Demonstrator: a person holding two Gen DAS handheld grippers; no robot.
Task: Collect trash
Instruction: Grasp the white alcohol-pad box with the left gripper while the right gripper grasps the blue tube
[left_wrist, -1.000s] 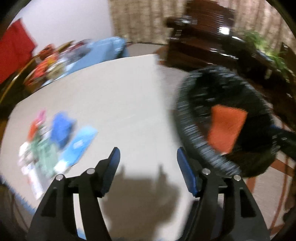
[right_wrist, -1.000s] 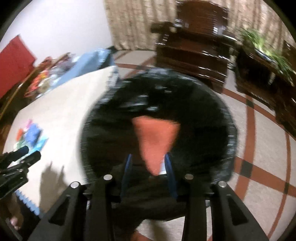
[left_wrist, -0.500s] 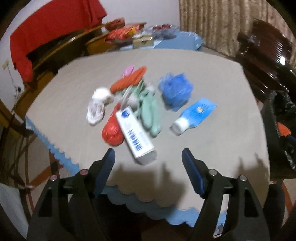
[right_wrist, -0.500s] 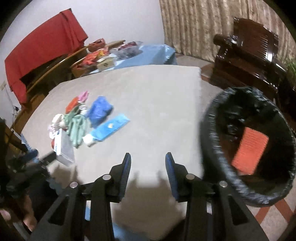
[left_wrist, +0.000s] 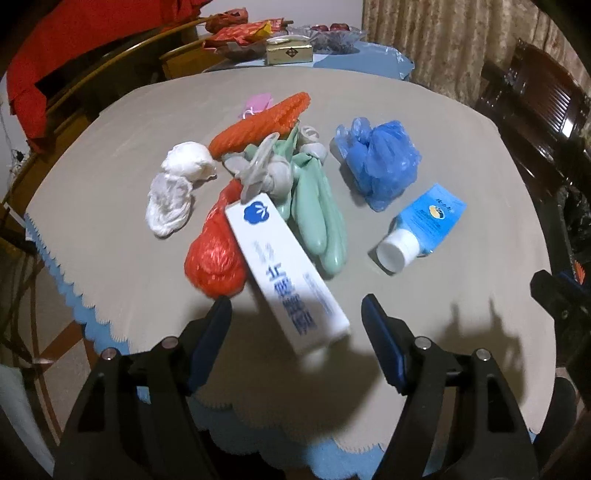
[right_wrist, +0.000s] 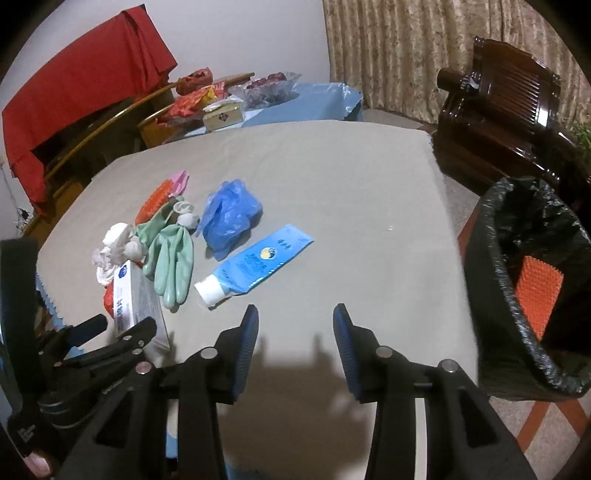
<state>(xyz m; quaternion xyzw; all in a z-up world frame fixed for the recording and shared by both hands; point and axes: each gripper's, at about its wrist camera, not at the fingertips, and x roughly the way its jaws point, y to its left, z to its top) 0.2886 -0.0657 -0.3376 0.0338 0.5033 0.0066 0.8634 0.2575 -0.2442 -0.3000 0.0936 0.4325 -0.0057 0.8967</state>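
- The trash is lying in a cluster on the counter (right_wrist: 332, 177): a white carton (left_wrist: 288, 273), a red bag (left_wrist: 214, 258), green gloves (left_wrist: 317, 218), a white wad (left_wrist: 177, 184), an orange mesh piece (left_wrist: 258, 125), a blue bag (left_wrist: 376, 158) and a blue tube (left_wrist: 421, 229).
- I am now viewing this cluster from both wrist cameras; a second ago both were facing the bin (right_wrist: 524, 288), so both grippers have swung back from it toward the pile.
- An orange item (right_wrist: 535, 295) is sitting inside the black-lined bin, which is standing beside the counter's right edge.
- I am reading this as one drop completed and the next pickup starting.
- The left hand-held gripper (left_wrist: 295, 317) is spread, its jaws having just been closing slightly with the carton's near end showing between them; the pads are not pressing on it.
- The right hand-held gripper (right_wrist: 295, 325) is spread and empty over bare counter, its jaws having just been opening, with the tube lying just ahead on its left.
- The carton is appearing to be the likely next target for the left side.
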